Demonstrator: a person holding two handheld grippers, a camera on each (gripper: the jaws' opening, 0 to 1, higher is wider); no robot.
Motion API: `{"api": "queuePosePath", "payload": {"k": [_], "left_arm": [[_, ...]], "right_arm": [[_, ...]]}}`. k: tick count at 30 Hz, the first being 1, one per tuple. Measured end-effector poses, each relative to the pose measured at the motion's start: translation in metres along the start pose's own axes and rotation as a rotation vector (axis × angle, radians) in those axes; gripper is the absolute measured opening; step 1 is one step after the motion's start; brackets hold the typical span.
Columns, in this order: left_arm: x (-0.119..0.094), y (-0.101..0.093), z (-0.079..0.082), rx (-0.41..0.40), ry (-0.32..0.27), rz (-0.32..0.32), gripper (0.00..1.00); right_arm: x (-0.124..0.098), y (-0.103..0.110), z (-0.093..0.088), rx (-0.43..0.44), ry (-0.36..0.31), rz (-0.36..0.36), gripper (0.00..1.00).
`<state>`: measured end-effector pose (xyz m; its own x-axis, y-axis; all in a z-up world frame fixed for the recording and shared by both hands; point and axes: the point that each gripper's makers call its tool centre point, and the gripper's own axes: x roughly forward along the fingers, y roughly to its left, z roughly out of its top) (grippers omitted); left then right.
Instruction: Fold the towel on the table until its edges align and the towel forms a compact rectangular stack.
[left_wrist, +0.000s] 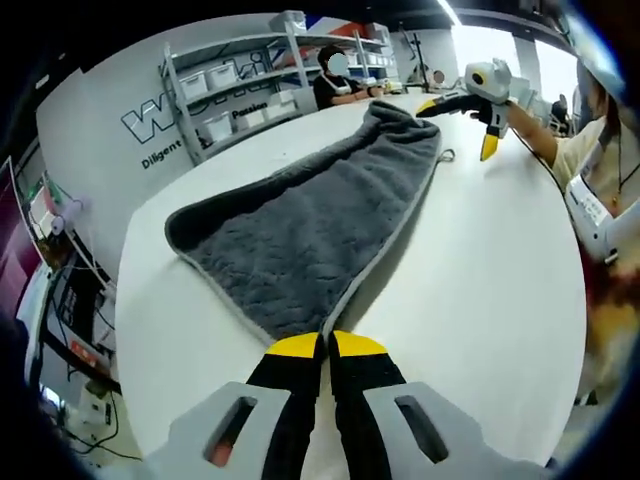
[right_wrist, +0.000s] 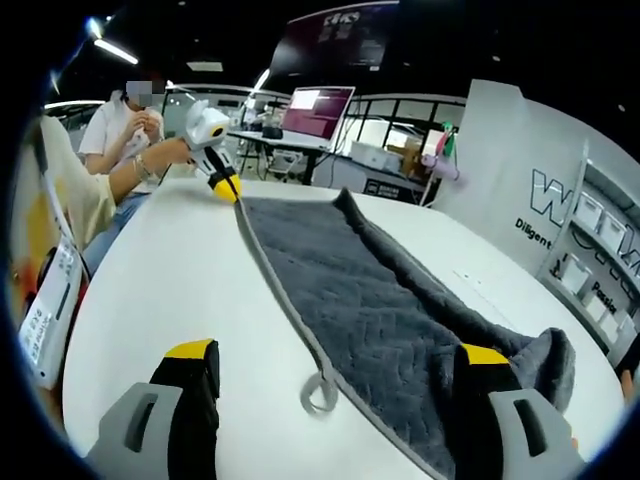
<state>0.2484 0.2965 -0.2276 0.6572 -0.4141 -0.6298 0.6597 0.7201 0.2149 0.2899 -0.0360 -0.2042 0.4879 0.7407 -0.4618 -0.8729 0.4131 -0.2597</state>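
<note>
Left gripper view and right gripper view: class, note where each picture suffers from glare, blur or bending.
Left gripper view: window glare top right, table edge bows, person's sleeve blurred. Right gripper view: ceiling lights flare top left; towel sharp, its straight hem curves.

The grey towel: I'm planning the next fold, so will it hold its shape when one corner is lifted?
Probably not. The towel looks floppy: its far end bunches in soft folds. Its thick plush pile suggests some weight, so it would likely sag. The left gripper, shut on its corner, would probably drag the rest across the smooth table.
</note>
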Motion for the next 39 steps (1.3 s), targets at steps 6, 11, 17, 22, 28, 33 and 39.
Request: {"api": "queuePosePath", "payload": {"k": [6,11,17,22,28,33,39], "left_arm": [[-0.01,0.011,-0.017,-0.044,0.018,0.028,0.03],[-0.018,0.014,-0.028,-0.041,0.054,0.041,0.03],[-0.027,0.022,-0.039,-0.061,0.077,0.068,0.03],[-0.036,0.033,-0.05,-0.086,0.083,0.107,0.03],[-0.046,0.045,-0.063,-0.128,0.085,0.153,0.03],[-0.053,0.058,-0.073,-0.154,0.091,0.199,0.03],[-0.052,0.059,-0.073,-0.154,0.085,0.209,0.05]], "right_arm": [[0.002,0.002,-0.003,-0.002,0.016,0.008,0.99],[0.003,0.003,-0.005,0.006,0.021,0.014,0.99],[0.004,0.006,-0.006,0.004,0.031,0.021,0.99],[0.004,0.005,-0.007,0.008,0.033,0.022,0.99],[0.004,0.007,-0.007,0.01,0.035,0.029,0.99],[0.005,0.008,-0.007,0.009,0.036,0.034,0.99],[0.003,0.008,-0.003,0.008,0.027,0.034,0.99]]}}
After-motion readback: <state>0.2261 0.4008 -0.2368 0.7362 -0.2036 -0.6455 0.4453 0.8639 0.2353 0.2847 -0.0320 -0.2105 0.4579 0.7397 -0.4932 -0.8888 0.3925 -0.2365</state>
